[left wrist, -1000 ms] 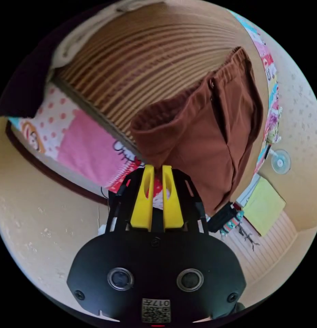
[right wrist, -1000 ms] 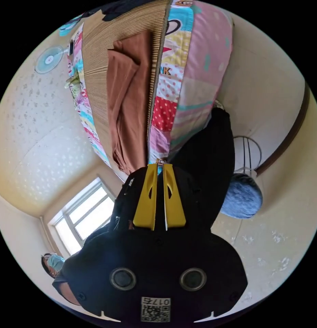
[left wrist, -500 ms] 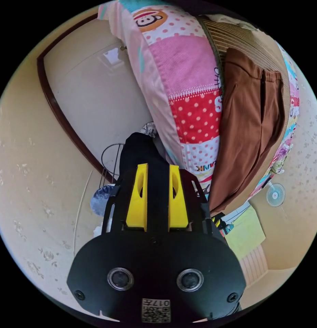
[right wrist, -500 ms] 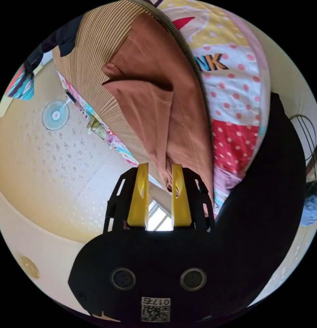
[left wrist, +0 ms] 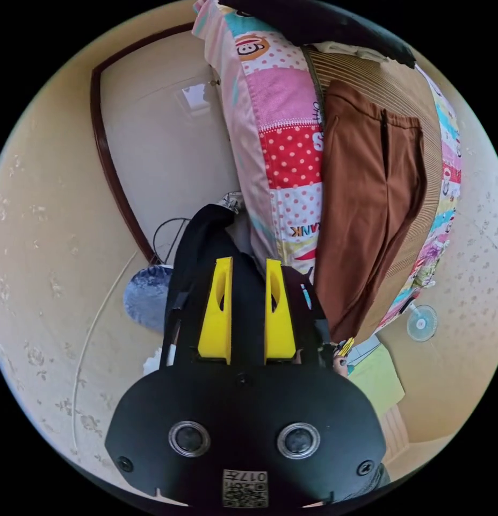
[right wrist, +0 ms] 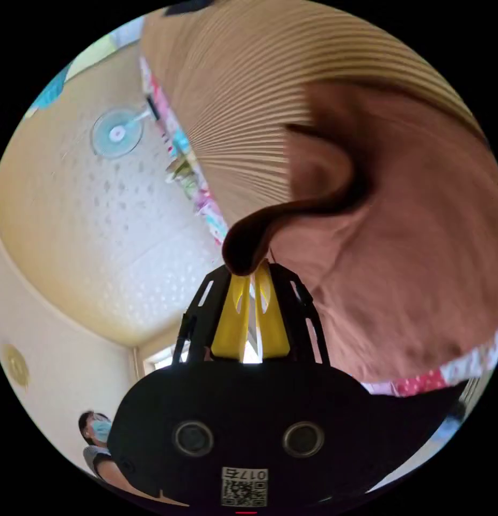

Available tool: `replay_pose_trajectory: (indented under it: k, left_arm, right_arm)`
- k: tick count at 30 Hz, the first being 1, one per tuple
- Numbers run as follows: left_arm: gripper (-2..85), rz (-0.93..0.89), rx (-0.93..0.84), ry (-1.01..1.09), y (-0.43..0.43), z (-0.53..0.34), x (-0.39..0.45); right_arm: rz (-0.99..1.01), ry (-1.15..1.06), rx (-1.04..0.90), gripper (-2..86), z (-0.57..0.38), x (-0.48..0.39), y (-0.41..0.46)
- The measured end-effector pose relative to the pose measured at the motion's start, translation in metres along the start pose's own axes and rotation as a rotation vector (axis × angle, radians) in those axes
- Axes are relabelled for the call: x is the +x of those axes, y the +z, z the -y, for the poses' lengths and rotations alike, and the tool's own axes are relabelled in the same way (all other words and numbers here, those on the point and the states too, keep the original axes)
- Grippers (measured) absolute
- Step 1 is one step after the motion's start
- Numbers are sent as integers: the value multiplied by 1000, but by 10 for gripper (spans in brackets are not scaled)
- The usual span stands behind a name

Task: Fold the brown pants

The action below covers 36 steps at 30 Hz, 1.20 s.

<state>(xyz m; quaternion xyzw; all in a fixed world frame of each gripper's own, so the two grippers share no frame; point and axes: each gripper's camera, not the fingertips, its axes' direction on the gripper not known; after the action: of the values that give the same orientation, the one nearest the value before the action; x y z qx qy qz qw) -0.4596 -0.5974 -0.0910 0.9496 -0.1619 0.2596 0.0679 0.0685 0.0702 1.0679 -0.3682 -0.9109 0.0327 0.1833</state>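
Note:
The brown pants (left wrist: 367, 215) lie lengthwise on a striped mat (left wrist: 420, 113) on top of a bed. My left gripper (left wrist: 247, 266) is open and holds nothing; it is off the bed's side, apart from the pants, with a person's black clothing behind it. In the right gripper view the pants (right wrist: 410, 279) are very close. A curled edge of the cloth (right wrist: 247, 244) sits at the tips of my right gripper (right wrist: 252, 267), which is shut on it. The striped mat (right wrist: 249, 97) lies beyond.
A patchwork quilt (left wrist: 286, 150) hangs down the bed's side. A small fan (right wrist: 117, 131) stands past the bed, also seen as the fan (left wrist: 420, 323). A blue round object (left wrist: 146, 293) and a door frame (left wrist: 106, 161) are by the wall. A person (right wrist: 98, 435) stands off to one side.
My left gripper let go of the pants, opened and drew back off the bed's side. My right gripper opened, moved in to the pants' end and shut on the cloth edge.

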Motion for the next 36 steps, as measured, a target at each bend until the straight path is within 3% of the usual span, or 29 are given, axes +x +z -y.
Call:
replay_pose_trajectory:
  k: [4,6,9,12,17,20,24,30,36]
  left_arm:
    - [92,26,-10,55,0,-11,17]
    - [88,145,-15,123,-3,-14,33]
    - [88,220,-25,192,-4,-15,50]
    - [88,208,-16,237,-5,-14,60]
    - [88,130,-21,267,-2,0,64]
    - [90,50,-12,263,-5,19,60]
    - [107,-46,-10,224,-10,58,51]
    - [135,-98,41,186,-23,114,50]
    - [135,-135,56,117,-15,147,48]
  right_arm:
    - [-9,-142,-54,18,46,-93,35]
    - [-114,-155,-62,12,76,-143,63]
    - [-266,-259,-33,9,95,-188,83]
    - [-243,-388,5,6,88,-206,77]
    - [-285,-322,-168,7,58,-143,57]
    - [-311,-171,-163,12,12,-69,9]
    - [-230,72,30,28,-78,25,-83]
    - [-150,394,392,88,-197,94,-165]
    - [115,391,583,86,-221,103,-147]
